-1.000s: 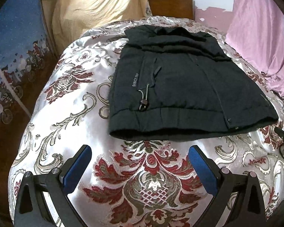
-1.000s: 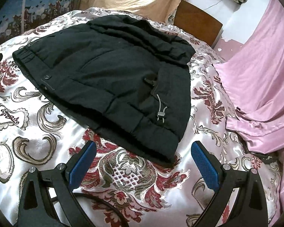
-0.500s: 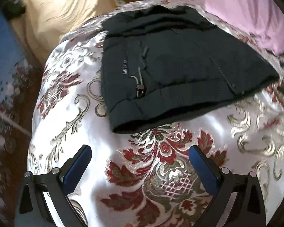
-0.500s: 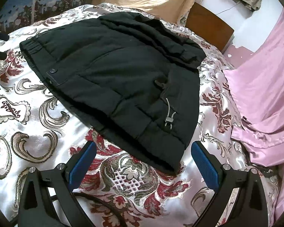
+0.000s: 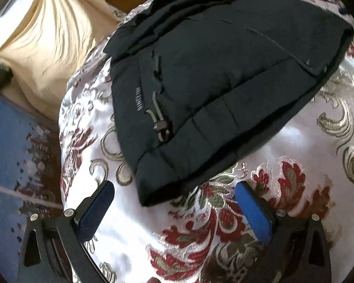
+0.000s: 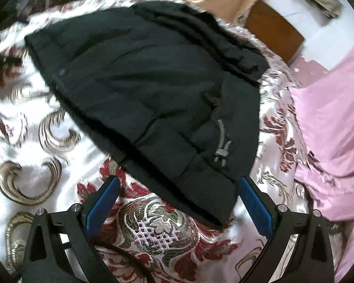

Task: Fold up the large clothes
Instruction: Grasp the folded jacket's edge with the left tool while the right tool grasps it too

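Covering bed: floral satin bedspread

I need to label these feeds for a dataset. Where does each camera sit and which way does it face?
Left wrist: on the left tool, facing forward and down at the black jacket's near corner; both open blue-padded fingers show.
Right wrist: on the right tool, facing the jacket's other near corner; open fingers show.
Shared: jacket, patterned bedspread, beige cloth.
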Demonstrator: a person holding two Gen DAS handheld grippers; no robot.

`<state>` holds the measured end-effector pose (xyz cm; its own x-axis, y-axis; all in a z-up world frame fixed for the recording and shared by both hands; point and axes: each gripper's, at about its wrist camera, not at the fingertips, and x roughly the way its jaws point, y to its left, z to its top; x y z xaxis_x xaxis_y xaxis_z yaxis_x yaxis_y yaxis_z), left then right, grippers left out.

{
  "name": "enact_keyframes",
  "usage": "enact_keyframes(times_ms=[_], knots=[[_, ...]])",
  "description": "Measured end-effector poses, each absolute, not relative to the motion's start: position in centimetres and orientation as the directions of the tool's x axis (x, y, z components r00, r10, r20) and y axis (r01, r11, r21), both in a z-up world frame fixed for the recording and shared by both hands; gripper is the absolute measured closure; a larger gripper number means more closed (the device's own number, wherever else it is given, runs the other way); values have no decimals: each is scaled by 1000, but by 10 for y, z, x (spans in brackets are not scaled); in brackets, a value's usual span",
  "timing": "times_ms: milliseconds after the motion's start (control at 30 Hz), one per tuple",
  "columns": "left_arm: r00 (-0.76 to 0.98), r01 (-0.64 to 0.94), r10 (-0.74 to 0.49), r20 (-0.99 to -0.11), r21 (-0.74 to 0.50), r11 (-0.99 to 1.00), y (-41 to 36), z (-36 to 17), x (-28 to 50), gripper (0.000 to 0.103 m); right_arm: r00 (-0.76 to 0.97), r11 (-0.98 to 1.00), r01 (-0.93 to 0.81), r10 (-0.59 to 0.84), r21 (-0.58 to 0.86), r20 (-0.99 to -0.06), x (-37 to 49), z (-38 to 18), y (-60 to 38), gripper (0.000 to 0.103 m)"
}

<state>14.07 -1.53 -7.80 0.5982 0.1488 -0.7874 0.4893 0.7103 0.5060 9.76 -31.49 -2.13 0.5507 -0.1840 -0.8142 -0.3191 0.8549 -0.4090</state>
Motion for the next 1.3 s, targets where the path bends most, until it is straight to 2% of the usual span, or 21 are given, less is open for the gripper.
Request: enact_keyframes(times_ms=[100, 200, 300, 367, 400, 467, 500, 533, 600, 667, 700, 733, 767, 933, 1067, 1300], knots=[[631, 487, 150, -761, 539, 687, -21, -79, 138, 0, 541, 799, -370, -229, -474, -809, 101, -31, -306, 5], [654, 462, 161, -740, 558, 690, -23, -78, 138, 10, 549, 781, -370, -254, -504, -796, 106, -34, -304, 5], [659, 436, 169, -733, 556, 708, -20, -76, 140, 26, 554, 796, -331, -271, -507, -787, 111, -32, -309, 5], [661, 430, 155, -734, 540, 723, -18, -73, 142, 45, 556, 817, -308, -261, -488, -789, 113, -30, -314, 5], [663, 432, 145, -735, 533, 728, -17, -71, 143, 49, 563, 823, -298, -258, -484, -785, 113, -29, -315, 6], [665, 436, 129, -735, 523, 733, -18, -69, 144, 57, 574, 835, -292, -237, -467, -783, 114, -26, -317, 19], [668, 438, 121, -734, 520, 734, -19, -68, 145, 60, 577, 838, -298, -222, -456, -786, 115, -25, -318, 30], [668, 444, 111, -736, 513, 735, -20, -67, 145, 68, 585, 839, -299, -214, -454, -782, 114, -24, -318, 36], [662, 461, 91, -744, 500, 733, -21, -67, 147, 77, 598, 837, -304, -204, -455, -775, 113, -24, -317, 46], [658, 475, 69, -750, 485, 735, -23, -66, 146, 91, 612, 838, -306, -190, -452, -767, 113, -22, -317, 54], [657, 481, 56, -752, 474, 737, -23, -65, 146, 93, 618, 841, -309, -177, -444, -766, 113, -20, -317, 67], [661, 478, 46, -749, 467, 743, -23, -62, 145, 94, 622, 847, -321, -148, -423, -769, 112, -17, -317, 75], [661, 473, 37, -749, 455, 754, -22, -59, 146, 95, 627, 846, -317, -152, -429, -764, 111, -16, -316, 76], [685, 426, 4, -728, 405, 809, -15, -42, 148, 98, 645, 871, -286, -134, -400, -753, 110, -8, -320, 91], [707, 385, -9, -707, 374, 843, -13, -25, 141, 98, 672, 900, -246, -108, -359, -732, 104, 6, -326, 96], [699, 395, -46, -714, 331, 857, -13, -12, 113, 98, 696, 925, -214, -82, -315, -713, 75, 21, -337, 97]])
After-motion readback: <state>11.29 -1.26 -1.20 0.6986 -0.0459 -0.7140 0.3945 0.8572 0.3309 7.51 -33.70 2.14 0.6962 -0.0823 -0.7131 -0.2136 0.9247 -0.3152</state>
